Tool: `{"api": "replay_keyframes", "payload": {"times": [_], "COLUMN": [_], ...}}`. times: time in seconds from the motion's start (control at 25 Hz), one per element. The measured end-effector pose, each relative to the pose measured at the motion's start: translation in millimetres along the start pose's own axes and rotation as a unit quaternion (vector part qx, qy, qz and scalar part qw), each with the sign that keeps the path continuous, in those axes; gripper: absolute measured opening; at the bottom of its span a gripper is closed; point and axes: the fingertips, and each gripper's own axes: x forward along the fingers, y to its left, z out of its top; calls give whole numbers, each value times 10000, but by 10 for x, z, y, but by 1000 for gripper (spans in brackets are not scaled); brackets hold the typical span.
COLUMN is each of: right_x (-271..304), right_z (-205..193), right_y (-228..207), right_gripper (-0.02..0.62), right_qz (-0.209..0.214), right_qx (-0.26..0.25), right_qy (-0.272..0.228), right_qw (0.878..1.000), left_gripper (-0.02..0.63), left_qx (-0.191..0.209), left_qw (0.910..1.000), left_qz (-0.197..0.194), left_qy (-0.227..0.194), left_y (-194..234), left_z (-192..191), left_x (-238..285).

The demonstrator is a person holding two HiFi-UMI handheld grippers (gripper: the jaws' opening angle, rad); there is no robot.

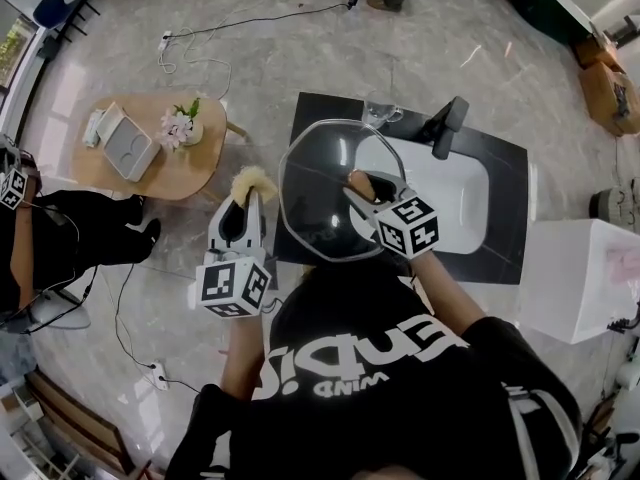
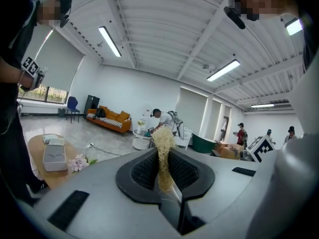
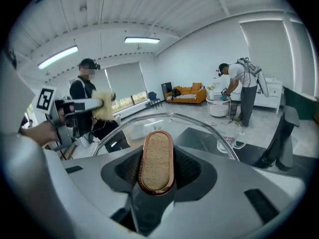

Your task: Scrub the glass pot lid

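The glass pot lid (image 1: 318,193) is held up on edge over the left end of the sink counter, and its rim arcs across the right gripper view (image 3: 199,123). My right gripper (image 1: 365,196) (image 3: 157,171) is shut on the lid's wooden, copper-rimmed knob (image 3: 156,159) (image 1: 360,182). Just left of the lid, my left gripper (image 1: 247,203) (image 2: 164,173) is shut on a pale yellow loofah scrubber (image 1: 252,181) (image 2: 163,153). The scrubber's tuft stands close to the lid's left rim; I cannot tell whether they touch. The right gripper view shows the scrubber (image 3: 103,106) beyond the glass.
Below the lid lies a black counter (image 1: 505,163) with a white sink (image 1: 455,198), a black faucet (image 1: 447,125) and a glass cup (image 1: 381,114). A round wooden table (image 1: 185,173) with flowers (image 1: 180,126) stands at left. A white box (image 1: 575,278) stands at right. Other people stand around.
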Motion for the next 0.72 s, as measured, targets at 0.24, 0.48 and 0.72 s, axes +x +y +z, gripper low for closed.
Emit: {"api": "replay_keyframes", "payload": {"times": [0.24, 0.48, 0.72], "right_x": [-241, -468, -701], "right_z": [162, 254, 367], "right_y": [-33, -82, -119], "right_gripper": [173, 172, 173], "right_qz": [820, 1545, 2587], "right_qx": [874, 1916, 3132], "right_qy": [-659, -1245, -1907], "right_qw": [9906, 9612, 8936], "left_gripper": [55, 55, 55], "left_qx": [-88, -168, -110], "left_qw": [9998, 9995, 9995], "left_qz": [150, 139, -183], "left_qy": [-134, -228, -231], "left_y": [2, -103, -375], "left_z": [82, 121, 129], "left_x": [-115, -145, -75]}}
